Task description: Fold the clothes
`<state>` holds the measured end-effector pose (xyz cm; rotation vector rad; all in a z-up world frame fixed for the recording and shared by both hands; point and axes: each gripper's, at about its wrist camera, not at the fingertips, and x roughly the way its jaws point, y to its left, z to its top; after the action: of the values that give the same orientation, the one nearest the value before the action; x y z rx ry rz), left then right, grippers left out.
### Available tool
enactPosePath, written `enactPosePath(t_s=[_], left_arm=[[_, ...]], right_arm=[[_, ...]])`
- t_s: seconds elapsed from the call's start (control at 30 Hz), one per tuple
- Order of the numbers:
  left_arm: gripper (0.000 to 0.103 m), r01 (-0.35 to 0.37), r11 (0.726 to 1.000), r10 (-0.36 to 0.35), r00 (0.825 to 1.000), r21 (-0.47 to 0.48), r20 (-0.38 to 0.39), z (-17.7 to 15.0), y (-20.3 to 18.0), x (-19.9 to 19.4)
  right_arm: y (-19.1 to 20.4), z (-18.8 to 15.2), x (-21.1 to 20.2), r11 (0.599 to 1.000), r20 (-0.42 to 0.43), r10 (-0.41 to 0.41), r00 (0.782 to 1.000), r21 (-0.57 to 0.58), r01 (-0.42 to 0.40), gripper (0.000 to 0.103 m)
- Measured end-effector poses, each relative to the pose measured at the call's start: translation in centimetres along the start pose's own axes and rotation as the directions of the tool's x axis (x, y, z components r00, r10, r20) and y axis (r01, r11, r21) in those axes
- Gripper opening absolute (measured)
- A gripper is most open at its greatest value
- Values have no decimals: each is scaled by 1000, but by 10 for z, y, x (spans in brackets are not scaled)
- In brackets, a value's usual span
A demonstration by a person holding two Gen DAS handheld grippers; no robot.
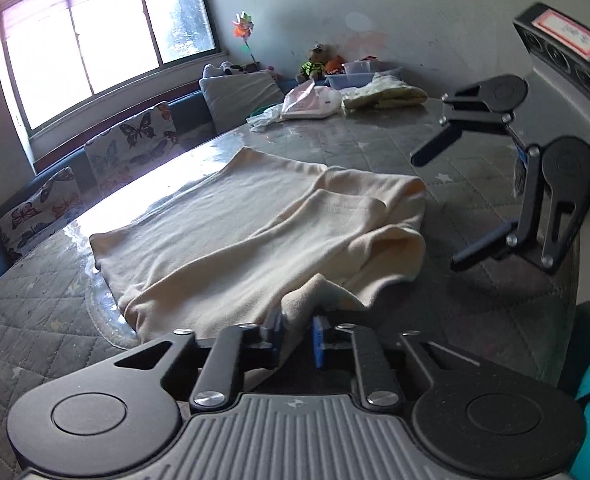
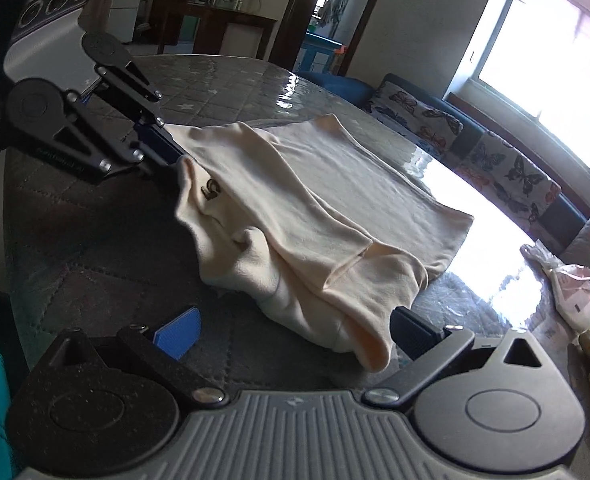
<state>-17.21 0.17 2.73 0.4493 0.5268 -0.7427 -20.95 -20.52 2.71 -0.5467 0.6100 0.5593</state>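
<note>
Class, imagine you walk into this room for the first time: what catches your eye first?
The cream garment spread half-folded across the quilted table, mid-scene. Next, the left gripper pinching its near edge while the right gripper stands open beside it. Behind, a bright window glares.

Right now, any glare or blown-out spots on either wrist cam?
Left wrist view: the window is blown out white, and glare streaks the glossy table cover beside the cream garment. Right wrist view: the window clips too, with a bright white patch on the table cover; the near left side is dark. Both show fisheye bending.
</note>
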Motion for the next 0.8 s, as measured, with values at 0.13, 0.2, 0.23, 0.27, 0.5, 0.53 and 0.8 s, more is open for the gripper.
enactPosePath(t_s=[0.13, 0.2, 0.23, 0.27, 0.5, 0.53, 0.8], left_arm=[[11, 2, 999, 0, 999, -40, 33, 10, 12, -4], [11, 11, 998, -7, 999, -65, 47, 15, 19, -4], [11, 13, 997, -9, 999, -75, 51, 17, 22, -4], [11, 15, 997, -11, 999, -82, 52, 20, 25, -3], [11, 32, 993, -27, 999, -113, 44, 27, 40, 4], [11, 31, 993, -26, 999, -111, 40, 26, 40, 4], [25, -19, 998, 21, 1000, -67, 20, 7, 29, -1]], right_arm=[[1, 6, 4, 1000, 25, 3, 1000, -23, -2, 96], [2, 9, 7, 1000, 37, 4, 999, -31, -3, 94], [2, 11, 9, 999, 41, 6, 999, -36, -4, 91], [1, 13, 12, 999, 46, 8, 999, -41, -6, 89], [-5, 21, 33, 998, 57, 49, 997, -45, -46, 50], [-9, 21, 35, 998, 55, 57, 997, -32, -56, 41], [-32, 34, 32, 994, 67, 96, 993, 42, -99, 20]])
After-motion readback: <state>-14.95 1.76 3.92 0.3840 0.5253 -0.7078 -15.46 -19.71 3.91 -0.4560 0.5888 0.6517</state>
